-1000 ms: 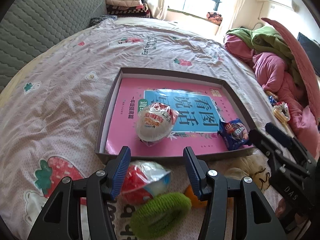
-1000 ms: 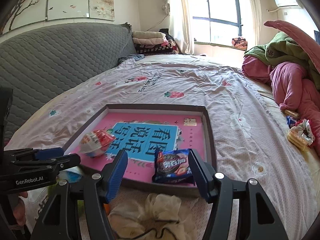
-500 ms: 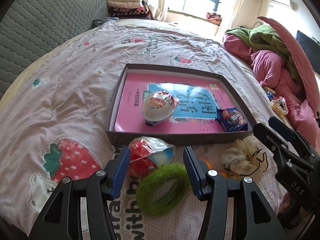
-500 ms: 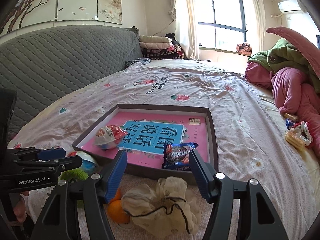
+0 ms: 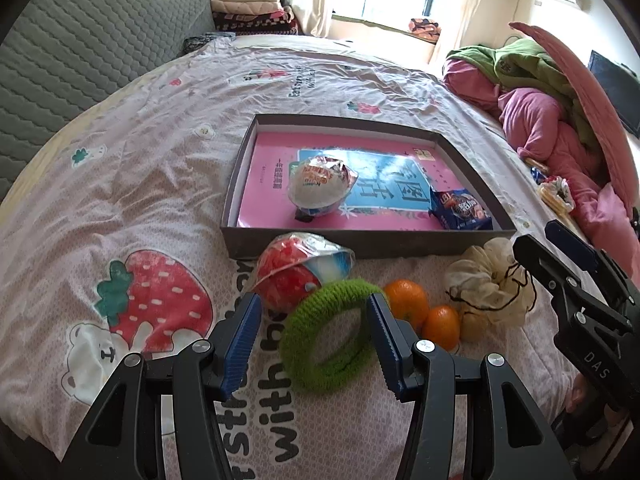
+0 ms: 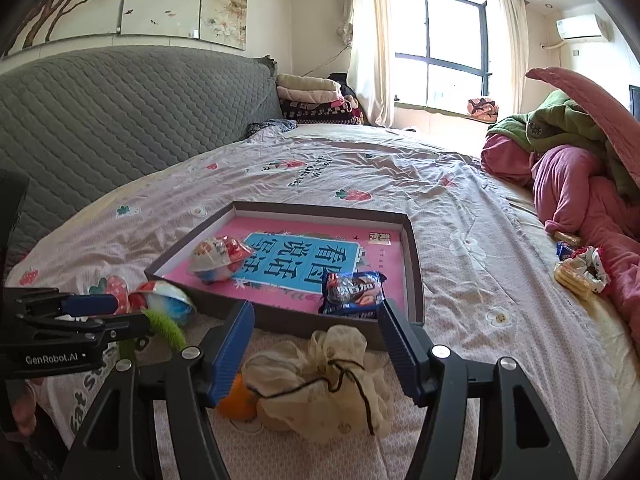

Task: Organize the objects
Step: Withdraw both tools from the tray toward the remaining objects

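A shallow grey tray [image 5: 360,238] on the bed holds a pink book, a foil-wrapped round snack [image 5: 320,184] and a blue cookie packet [image 5: 460,210]. In front of it lie a red wrapped snack [image 5: 292,272], a green fuzzy ring [image 5: 316,304], two oranges [image 5: 408,300] and a cream scrunchie [image 5: 488,288]. My left gripper [image 5: 314,336] is open over the green ring, and its pads do not press on the ring. My right gripper [image 6: 316,340] is open above the cream scrunchie [image 6: 320,380] and holds nothing. Each gripper shows at the edge of the other's view.
Pink and green bedding [image 6: 580,168] is heaped at the right, with loose snacks and a small scrunchie [image 6: 580,272] beside it. A grey quilted headboard [image 6: 120,120] runs along the left. Folded blankets [image 6: 312,96] sit at the far end under the window.
Both grippers have drawn back from the tray toward the near edge of the bed. The green ring, the oranges and the cream scrunchie now show fully in front of them.
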`<state>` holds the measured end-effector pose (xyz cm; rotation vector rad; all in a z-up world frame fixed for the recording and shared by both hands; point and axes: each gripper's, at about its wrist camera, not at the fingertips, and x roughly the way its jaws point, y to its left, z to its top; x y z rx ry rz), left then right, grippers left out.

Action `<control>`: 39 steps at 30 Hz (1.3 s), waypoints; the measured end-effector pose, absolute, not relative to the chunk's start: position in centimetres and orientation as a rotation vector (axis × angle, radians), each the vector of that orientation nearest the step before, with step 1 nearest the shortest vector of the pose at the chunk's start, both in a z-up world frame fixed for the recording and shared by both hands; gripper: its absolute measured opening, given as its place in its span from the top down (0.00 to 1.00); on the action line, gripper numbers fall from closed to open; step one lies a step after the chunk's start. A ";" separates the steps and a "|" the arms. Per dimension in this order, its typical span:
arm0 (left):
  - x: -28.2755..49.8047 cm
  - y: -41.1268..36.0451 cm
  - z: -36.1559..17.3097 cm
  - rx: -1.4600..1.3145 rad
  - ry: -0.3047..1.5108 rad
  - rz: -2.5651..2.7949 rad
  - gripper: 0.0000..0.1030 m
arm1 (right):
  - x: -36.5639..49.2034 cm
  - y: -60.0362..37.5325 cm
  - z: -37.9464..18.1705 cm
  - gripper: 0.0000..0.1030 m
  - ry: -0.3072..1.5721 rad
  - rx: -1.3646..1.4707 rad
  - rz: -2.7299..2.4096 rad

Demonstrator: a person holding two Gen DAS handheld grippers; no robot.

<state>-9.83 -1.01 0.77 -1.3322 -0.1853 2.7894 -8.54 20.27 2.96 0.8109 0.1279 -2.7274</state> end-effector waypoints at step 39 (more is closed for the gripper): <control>-6.8 -1.5 -1.6 -1.371 -0.153 2.735 0.45 | -5.7 22.6 0.0 0.38 0.095 1.009 -2.723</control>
